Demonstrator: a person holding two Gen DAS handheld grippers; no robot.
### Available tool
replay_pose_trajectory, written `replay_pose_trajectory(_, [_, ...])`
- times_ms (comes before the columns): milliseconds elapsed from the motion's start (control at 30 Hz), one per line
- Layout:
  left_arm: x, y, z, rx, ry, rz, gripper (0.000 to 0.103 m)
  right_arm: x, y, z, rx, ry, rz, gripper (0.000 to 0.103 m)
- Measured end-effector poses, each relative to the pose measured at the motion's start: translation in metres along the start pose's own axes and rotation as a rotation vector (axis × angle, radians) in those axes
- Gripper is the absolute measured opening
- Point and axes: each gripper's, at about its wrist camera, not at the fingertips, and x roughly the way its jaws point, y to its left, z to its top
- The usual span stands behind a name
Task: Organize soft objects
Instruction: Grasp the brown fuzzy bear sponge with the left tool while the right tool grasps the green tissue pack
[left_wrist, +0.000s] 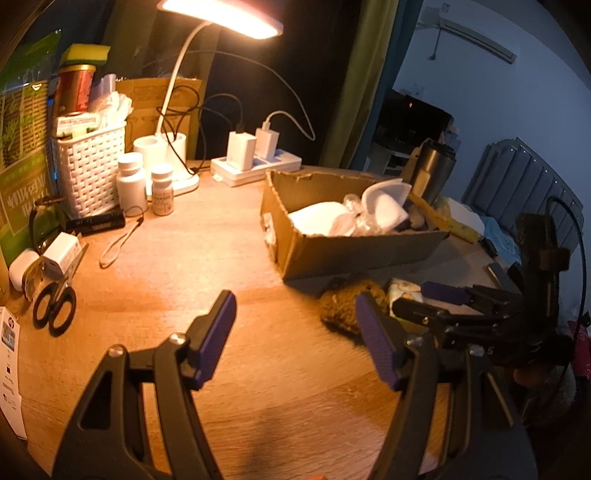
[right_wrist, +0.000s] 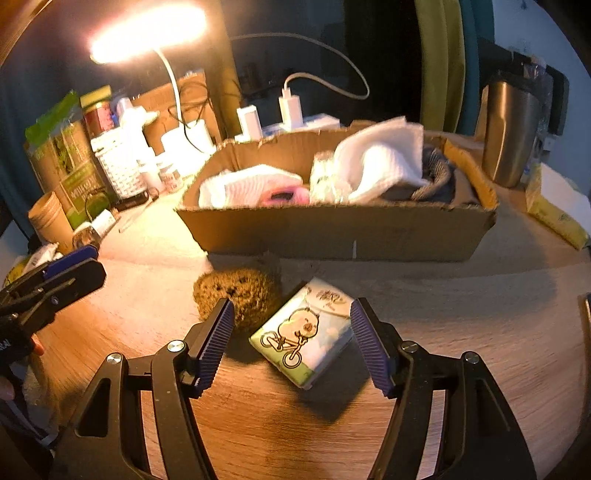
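Tissue pack lies on the tabletop before the cardboard box, between the wide-spread right tongs; brown sponge touches its left edge; left tongs gape wide, holding nothing, sponge just beyond their right finger.

Both claws spread wide, nothing gripped.
Left claw — purple pads apart, tilted down toward the counter. Right claw — pads equally parted, angled low; each claw shows at the edge of the other's view.
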Motion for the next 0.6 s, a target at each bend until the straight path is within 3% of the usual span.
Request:
replay_pose_trajectory(133, [0.007, -0.003, 0.000, 0.006, 0.016, 0.004, 0.068, 0.013, 0.001, -0.006, -0.008, 0.034, -0.010, 0.075])
replay_pose_trajectory(467, [0.029, -0.031, 0.001, 0.061, 0.064, 0.001, 0.069, 0.021, -0.017, -0.019, 0.007, 0.067, -0.018, 0.075])
replay_pose_trajectory(600, [0.038, -0.047, 0.004, 0.102, 0.081, -0.007, 0.069, 0.014, -0.032, -0.018, 0.044, 0.061, -0.017, 0.060])
